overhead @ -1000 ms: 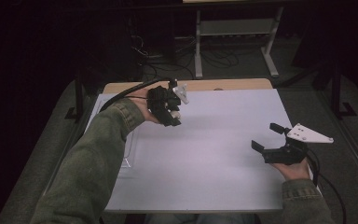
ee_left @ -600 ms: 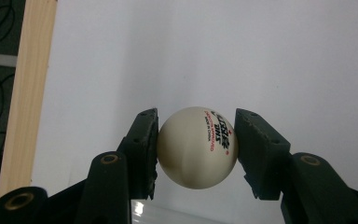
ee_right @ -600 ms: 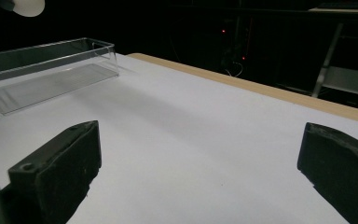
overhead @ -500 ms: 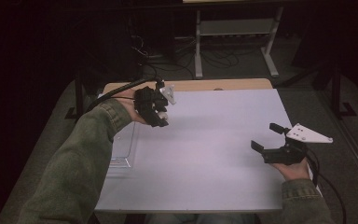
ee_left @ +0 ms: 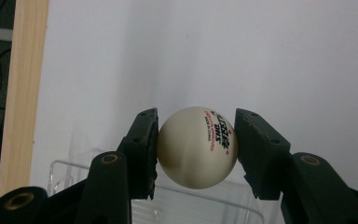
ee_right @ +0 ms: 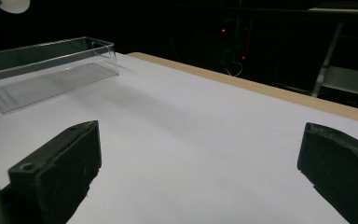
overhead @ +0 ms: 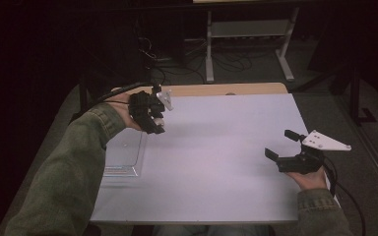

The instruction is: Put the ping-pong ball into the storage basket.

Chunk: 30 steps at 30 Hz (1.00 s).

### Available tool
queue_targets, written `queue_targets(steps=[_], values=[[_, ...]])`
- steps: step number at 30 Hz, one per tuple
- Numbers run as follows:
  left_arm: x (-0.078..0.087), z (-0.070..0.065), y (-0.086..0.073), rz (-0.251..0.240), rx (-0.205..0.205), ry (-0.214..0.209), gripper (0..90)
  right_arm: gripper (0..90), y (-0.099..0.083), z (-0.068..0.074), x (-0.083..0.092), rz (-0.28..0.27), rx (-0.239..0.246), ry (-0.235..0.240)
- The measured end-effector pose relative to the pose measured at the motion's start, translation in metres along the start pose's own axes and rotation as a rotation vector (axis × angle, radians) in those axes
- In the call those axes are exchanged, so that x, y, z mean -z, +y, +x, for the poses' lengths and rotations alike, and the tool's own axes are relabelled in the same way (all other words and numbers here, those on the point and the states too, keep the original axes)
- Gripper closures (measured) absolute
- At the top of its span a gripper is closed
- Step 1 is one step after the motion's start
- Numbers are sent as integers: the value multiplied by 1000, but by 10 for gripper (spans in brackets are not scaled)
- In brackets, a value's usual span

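Observation:
A white table-tennis ball [ee_left: 198,147] with red and black print sits between the two black jaws of my left gripper [ee_left: 196,116], which is shut on it. In the high view that left gripper [overhead: 150,115] hangs above the far end of a clear plastic box [overhead: 123,157] at the table's left side. The box's rim [ee_left: 74,165] shows just below the ball in the left gripper view. My right gripper [overhead: 280,143] rests low at the table's right side. Its jaws are open with nothing between them [ee_right: 200,154].
The white table top [overhead: 216,162] has a wooden strip [overhead: 216,89] along its far edge. The clear box [ee_right: 51,70] lies far left in the right gripper view. Beyond the table are a dark floor, cables and a white metal stand [overhead: 246,34].
My left hand has carried the ball to the left, from over the open table to above the far end of the clear box. The right gripper has stayed where it was.

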<state>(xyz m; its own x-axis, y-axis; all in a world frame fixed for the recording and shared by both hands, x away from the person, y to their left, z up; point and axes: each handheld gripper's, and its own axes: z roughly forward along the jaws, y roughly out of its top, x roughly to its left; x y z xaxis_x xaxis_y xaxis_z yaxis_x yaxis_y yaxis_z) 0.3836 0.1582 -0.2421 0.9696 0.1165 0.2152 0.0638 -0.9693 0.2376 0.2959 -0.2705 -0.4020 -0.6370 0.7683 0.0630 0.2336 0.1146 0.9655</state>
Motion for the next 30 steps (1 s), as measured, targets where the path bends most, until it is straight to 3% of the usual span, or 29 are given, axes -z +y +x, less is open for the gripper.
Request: queue_targets(steps=[8,23,26,30], values=[[3,0,-12,40,10,-9,516,0,0,0,1,-3,3,-5],[14,1,-41,62,56,4,515,0,0,1,0,2,4,-3],[18,1,-47,48,75,12,515,0,0,1,0,4,5,-5],[17,0,-54,68,77,12,515,0,0,1,0,0,5,-6]])
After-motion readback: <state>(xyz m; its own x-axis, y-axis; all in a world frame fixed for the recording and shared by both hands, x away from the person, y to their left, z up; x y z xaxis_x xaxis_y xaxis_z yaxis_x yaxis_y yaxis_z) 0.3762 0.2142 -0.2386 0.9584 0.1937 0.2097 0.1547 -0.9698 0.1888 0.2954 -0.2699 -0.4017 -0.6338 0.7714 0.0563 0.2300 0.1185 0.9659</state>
